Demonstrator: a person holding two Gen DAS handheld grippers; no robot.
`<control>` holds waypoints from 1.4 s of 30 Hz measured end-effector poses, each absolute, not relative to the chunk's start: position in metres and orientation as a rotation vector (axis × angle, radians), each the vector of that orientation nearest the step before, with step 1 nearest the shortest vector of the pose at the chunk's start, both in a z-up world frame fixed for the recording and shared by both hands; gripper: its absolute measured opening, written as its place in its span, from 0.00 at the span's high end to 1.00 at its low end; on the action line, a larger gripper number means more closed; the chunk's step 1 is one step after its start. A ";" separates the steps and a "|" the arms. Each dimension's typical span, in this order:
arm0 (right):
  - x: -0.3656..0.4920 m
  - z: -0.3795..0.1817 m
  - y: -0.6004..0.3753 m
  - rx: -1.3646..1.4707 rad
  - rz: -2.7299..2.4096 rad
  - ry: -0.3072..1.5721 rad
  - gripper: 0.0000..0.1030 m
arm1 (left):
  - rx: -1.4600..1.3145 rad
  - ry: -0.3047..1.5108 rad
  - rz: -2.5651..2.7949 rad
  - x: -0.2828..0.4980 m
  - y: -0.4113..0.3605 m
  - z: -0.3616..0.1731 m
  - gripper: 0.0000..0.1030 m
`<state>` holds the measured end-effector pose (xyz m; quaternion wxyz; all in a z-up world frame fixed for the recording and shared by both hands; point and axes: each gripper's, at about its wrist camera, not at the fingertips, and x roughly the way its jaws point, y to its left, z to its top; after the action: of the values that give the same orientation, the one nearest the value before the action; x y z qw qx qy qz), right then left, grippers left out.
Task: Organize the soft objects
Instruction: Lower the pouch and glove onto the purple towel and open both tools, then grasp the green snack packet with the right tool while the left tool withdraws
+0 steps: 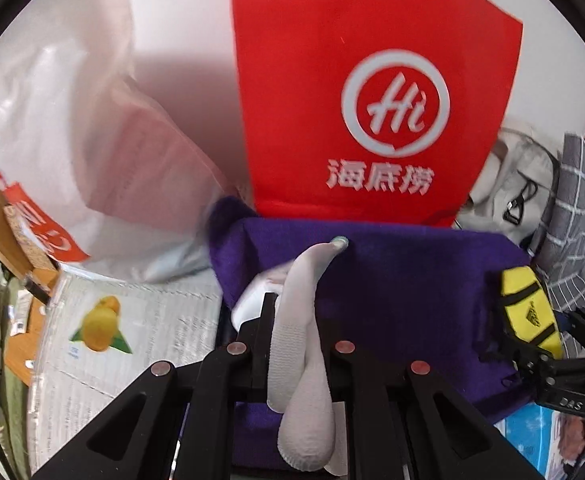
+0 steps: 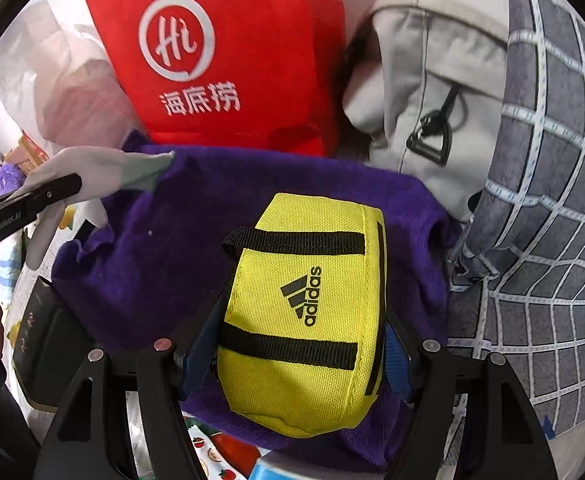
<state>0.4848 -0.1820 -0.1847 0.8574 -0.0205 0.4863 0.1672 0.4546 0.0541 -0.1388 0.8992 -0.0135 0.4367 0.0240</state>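
Note:
My left gripper [image 1: 292, 312] is shut on a long white sock [image 1: 300, 344] that hangs down between its fingers, its toe lying on a purple towel [image 1: 404, 284]. In the right wrist view that gripper [image 2: 68, 186] comes in from the left with the sock [image 2: 92, 168] over the towel's far corner. My right gripper [image 2: 300, 346] is shut on a yellow Adidas pouch [image 2: 304, 320], blue pads pressing both sides, just above the purple towel [image 2: 148, 256]. The left wrist view has the pouch [image 1: 528, 308] at the right edge.
A red bag with a "Hi" logo [image 1: 372, 100] stands right behind the towel. A white plastic bag [image 1: 72, 140] lies to its left, a beige canvas bag [image 2: 432, 92] and grey checked cloth [image 2: 552, 208] to its right. A printed box with a lemon picture [image 1: 104, 328] sits front left.

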 end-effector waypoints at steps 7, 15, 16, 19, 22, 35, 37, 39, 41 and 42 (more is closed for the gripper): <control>0.494 -0.198 -0.186 -0.005 0.344 1.070 0.31 | -0.007 0.980 -0.013 0.461 0.042 -0.156 0.85; 0.495 -0.194 -0.191 0.024 0.354 1.063 0.28 | -0.118 1.007 -0.063 0.463 0.054 -0.155 0.57; 0.495 -0.192 -0.191 0.016 0.353 1.056 0.23 | -0.125 1.006 -0.071 0.463 0.052 -0.155 0.52; 0.488 -0.180 -0.192 -0.005 0.339 1.016 0.13 | -0.122 0.990 -0.090 0.460 0.045 -0.147 0.38; 0.482 -0.168 -0.192 -0.012 0.333 0.983 0.13 | -0.099 0.964 -0.101 0.453 0.037 -0.137 0.35; 0.419 -0.108 -0.193 0.009 0.303 0.831 0.13 | -0.041 0.870 -0.095 0.402 0.028 -0.092 0.35; 0.405 -0.105 -0.192 0.020 0.303 0.829 0.13 | -0.039 0.862 -0.089 0.387 0.031 -0.087 0.35; 0.386 -0.102 -0.192 0.032 0.314 0.832 0.13 | -0.059 0.847 -0.076 0.369 0.038 -0.081 0.35; 0.368 -0.100 -0.191 0.035 0.316 0.835 0.13 | -0.092 0.846 -0.082 0.354 0.045 -0.078 0.35; 0.357 -0.099 -0.191 0.032 0.310 0.832 0.13 | -0.104 0.851 -0.087 0.347 0.048 -0.078 0.35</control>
<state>0.3572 -0.1911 -0.0988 0.9029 0.0154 0.4025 0.1501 0.3469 0.0476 -0.0778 0.9087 -0.0504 0.4122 -0.0422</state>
